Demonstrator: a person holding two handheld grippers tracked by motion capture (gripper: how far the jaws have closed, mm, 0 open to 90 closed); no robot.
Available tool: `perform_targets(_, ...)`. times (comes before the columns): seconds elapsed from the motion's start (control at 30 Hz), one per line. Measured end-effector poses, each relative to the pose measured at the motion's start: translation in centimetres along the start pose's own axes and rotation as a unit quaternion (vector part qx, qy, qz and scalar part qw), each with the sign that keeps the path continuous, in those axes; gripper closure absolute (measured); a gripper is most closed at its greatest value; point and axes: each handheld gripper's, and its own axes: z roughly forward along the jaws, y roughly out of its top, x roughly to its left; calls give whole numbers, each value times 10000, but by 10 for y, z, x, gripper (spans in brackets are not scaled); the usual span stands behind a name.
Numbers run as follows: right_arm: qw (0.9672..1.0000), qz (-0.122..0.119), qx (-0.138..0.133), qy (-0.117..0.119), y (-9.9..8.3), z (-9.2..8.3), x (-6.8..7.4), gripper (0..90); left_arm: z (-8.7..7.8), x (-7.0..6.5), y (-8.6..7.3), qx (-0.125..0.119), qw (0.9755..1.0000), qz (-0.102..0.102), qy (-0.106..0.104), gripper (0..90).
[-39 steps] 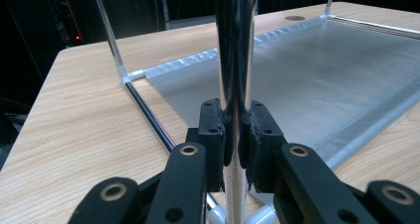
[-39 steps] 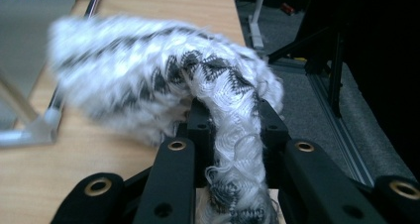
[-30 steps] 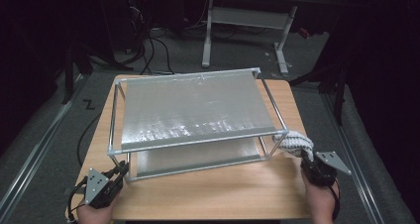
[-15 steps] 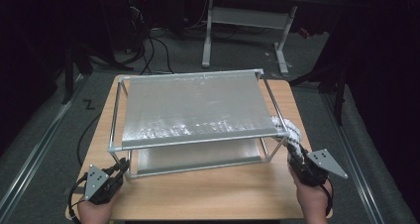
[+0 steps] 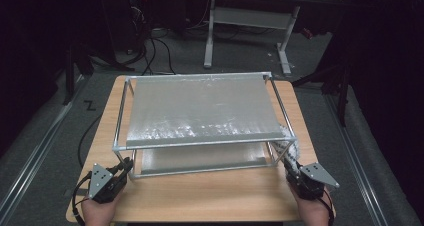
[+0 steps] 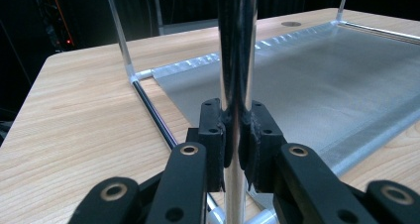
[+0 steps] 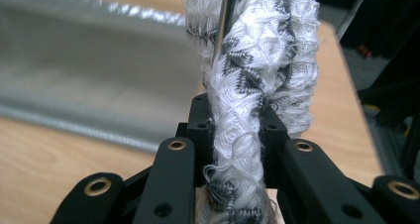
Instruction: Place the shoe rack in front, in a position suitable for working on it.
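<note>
The left gripper (image 6: 237, 149) squeezes the front left post (image 6: 236, 85) of the metal rack (image 5: 200, 143) on the table (image 5: 210, 198), while the right gripper (image 7: 236, 130) pinches a fuzzy white cloth (image 7: 252, 70) at the front right post, probably ready to rub or hang next.

A two-tier rack (image 5: 200, 146) of thin silver metal tubes stands upright on the wooden table, each tier a stretched sheet of grey mesh, the upper one wider than the lower. Its near-left upright post (image 6: 236, 60), shiny and vertical, is clamped between the pads of the left gripper (image 5: 121, 170) close to the rack's bottom corner. A fluffy white cloth (image 7: 257, 75) with grey zigzag markings is bunched against the near-right post, pinched in the right gripper (image 5: 292, 166) and touching the tube.
</note>
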Motion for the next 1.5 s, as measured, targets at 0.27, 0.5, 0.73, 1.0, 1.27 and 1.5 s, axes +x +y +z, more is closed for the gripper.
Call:
perform_targets(0.27,9953,108,913,293,-26,27,-3,757,0,1,0,11,10000,-31,-27,797)
perform_targets(0.5,9938,12,1071,284,-29,30,1,744,1,2,0,3,10000,-23,-41,796)
perform_targets(0.73,9962,85,809,314,-24,23,-2,743,2,3,1,7,10000,-28,-35,797)
perform_targets(1.0,9996,37,163,217,-5,2,-4,740,2,3,1,4,10000,-12,-26,796)
perform_targets(1.27,9977,89,-641,179,23,-28,-7,740,2,4,0,8,10000,-25,-5,796)
perform_targets(1.5,9978,15,-641,148,25,-29,-6,742,2,4,0,11,10000,-28,-1,797)
